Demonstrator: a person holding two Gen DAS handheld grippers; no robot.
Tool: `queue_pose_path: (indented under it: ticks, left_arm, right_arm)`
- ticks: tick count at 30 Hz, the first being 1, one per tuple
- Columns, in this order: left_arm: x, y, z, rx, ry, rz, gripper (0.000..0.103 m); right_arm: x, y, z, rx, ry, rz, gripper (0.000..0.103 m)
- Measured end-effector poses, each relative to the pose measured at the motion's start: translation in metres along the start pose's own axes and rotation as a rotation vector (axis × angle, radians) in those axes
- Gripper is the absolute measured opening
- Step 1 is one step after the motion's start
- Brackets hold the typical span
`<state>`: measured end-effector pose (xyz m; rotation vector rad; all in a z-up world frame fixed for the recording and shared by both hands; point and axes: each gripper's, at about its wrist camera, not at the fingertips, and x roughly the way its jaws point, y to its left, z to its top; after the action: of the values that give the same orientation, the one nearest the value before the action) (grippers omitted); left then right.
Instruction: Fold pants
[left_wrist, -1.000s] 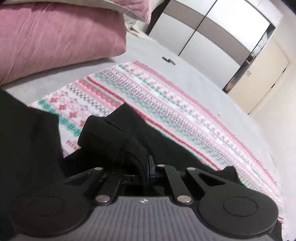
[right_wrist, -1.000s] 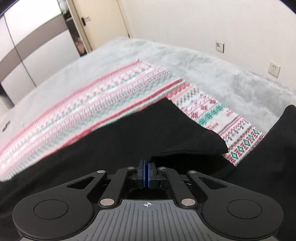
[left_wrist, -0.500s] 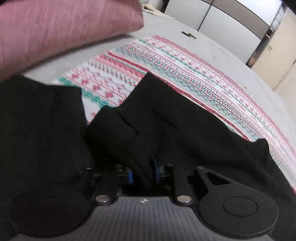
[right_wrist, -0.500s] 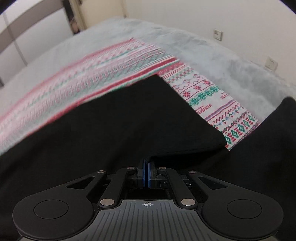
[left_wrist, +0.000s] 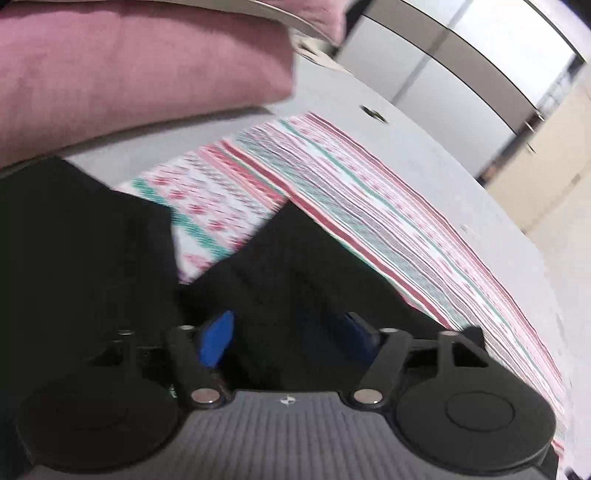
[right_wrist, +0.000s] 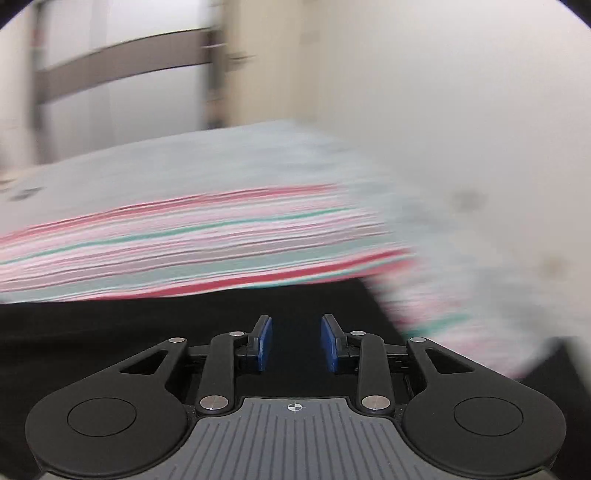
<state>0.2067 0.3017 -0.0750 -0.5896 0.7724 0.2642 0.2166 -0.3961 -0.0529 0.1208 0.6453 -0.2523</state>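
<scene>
Left wrist view: the left tool (left_wrist: 290, 332) stands with its two blue-padded fingers (left_wrist: 216, 338) spread wide apart and grips nothing; black cloth lies between and beneath them, but the pads do not press on it. The black fabric pants (left_wrist: 295, 280) lie on the bed directly ahead of this tool, one folded part running from the near centre toward the far left, where its edge crosses a striped blanket patterned in red, green and white (left_wrist: 369, 199). A second dark part of the pants (left_wrist: 74, 240) fills the near left, separated from the first by a narrow wedge of the blanket. The blanket is spread on a grey bedspread (left_wrist: 480, 206) and extends toward the far right. Two pink pillows (left_wrist: 129, 74), stacked, rest at the far left on the bedspread. A small dark object (left_wrist: 373, 112), too small to identify, lies on the bedspread beyond the blanket. Pale wardrobe doors (left_wrist: 461, 62) stand at the far right.

Right wrist view, strongly motion-blurred: the right tool (right_wrist: 295, 341) likewise holds its blue pads (right_wrist: 264, 343) parted, with a clear gap between them, and holds nothing. The pants (right_wrist: 147, 332) lie flat below and ahead of it, covering the near part of the bed; their far edge meets the striped blanket (right_wrist: 203, 240), and another dark portion appears at the near right corner. The grey bedspread (right_wrist: 184, 166) continues beyond, up to a plain pale wall (right_wrist: 443, 92).
</scene>
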Motion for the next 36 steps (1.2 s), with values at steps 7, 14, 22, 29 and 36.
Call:
queue_pose_path:
  ticks: [7, 14, 22, 29, 36]
  left_arm:
    - [0.029, -0.053, -0.019, 0.235, 0.061, -0.029, 0.086]
    - [0.061, -0.037, -0.018, 0.231, 0.172, 0.050, 0.082]
    - [0.064, -0.027, -0.021, 0.260, 0.199, 0.048, 0.077]
    - [0.067, -0.033, -0.026, 0.297, 0.195, 0.069, 0.075]
    - [0.069, -0.033, -0.028, 0.316, 0.182, 0.084, 0.073]
  right_arm:
    - [0.041, 0.194, -0.016, -0.341, 0.045, 0.318, 0.029]
    - [0.094, 0.359, 0.014, -0.514, 0.143, 0.524, 0.041]
    - [0.145, 0.442, 0.029, -0.638, 0.314, 0.602, 0.038]
    - [0.148, 0.442, 0.035, -0.640, 0.389, 0.692, 0.024]
    - [0.177, 0.439, 0.040, -0.462, 0.422, 0.717, 0.023]
